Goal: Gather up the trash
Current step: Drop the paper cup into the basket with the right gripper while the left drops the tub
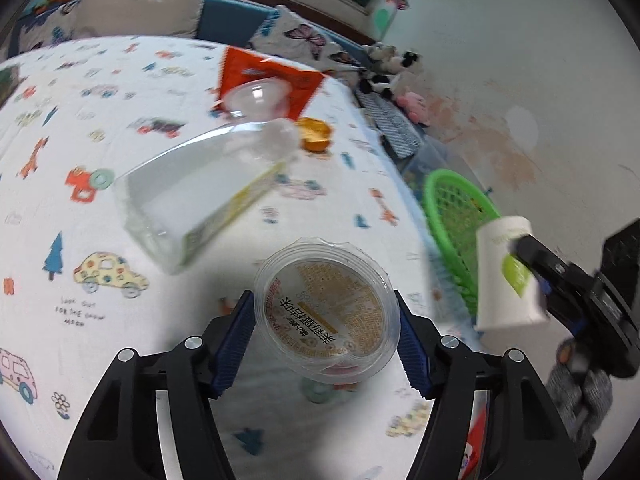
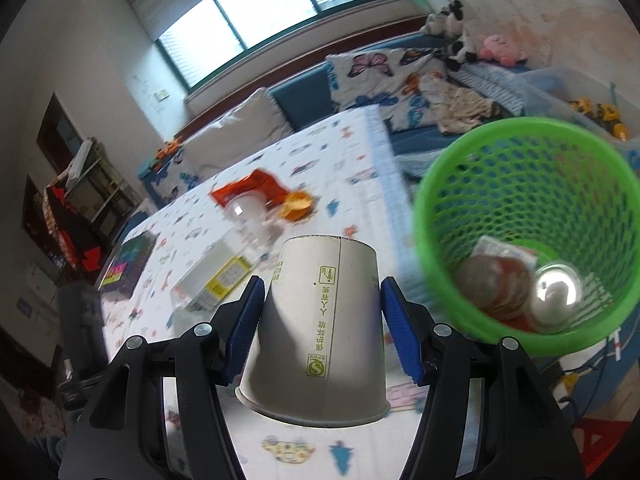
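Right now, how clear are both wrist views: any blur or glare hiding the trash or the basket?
Left wrist: plastic cup sharp, clear box and green basket motion-smeared. Right wrist: paper cup sharp, basket blurred, window overexposed, a bright glint on the trash inside.

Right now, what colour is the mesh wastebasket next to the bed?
Bright green plastic mesh wastebasket, seen best in the right wrist view.

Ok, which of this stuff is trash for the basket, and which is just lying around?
Job:
paper cup, in right gripper
plastic cup, in left gripper
clear box
orange wrapper
green basket

Lying about:
plush toys
pillows
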Available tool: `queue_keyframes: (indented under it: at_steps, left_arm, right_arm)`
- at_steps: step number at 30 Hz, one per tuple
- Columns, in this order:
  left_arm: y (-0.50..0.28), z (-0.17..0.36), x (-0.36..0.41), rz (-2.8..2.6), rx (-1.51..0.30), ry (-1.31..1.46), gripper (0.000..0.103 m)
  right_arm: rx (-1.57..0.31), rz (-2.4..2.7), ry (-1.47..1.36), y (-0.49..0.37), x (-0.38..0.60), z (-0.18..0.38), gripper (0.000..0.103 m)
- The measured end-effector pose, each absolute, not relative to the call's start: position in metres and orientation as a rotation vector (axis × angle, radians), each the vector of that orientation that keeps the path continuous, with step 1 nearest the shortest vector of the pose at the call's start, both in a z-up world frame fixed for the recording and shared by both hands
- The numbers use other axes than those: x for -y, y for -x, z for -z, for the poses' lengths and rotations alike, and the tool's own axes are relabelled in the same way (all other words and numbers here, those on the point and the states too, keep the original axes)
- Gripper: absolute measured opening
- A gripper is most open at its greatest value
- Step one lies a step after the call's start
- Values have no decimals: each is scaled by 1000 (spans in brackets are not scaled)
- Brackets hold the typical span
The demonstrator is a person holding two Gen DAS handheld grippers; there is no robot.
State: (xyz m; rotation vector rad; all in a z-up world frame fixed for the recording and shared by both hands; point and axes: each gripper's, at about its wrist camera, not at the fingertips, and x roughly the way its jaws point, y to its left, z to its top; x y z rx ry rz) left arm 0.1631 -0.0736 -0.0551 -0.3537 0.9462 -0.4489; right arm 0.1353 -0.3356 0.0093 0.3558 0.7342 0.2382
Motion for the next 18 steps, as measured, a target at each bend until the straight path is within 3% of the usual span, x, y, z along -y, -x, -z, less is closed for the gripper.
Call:
queue_keyframes:
  at_steps: [18]
  left_arm:
    - [-199, -19, 160, 610, -873, 200, 64]
  right_arm:
    - [-679, 142, -342, -154, 466, -2, 61]
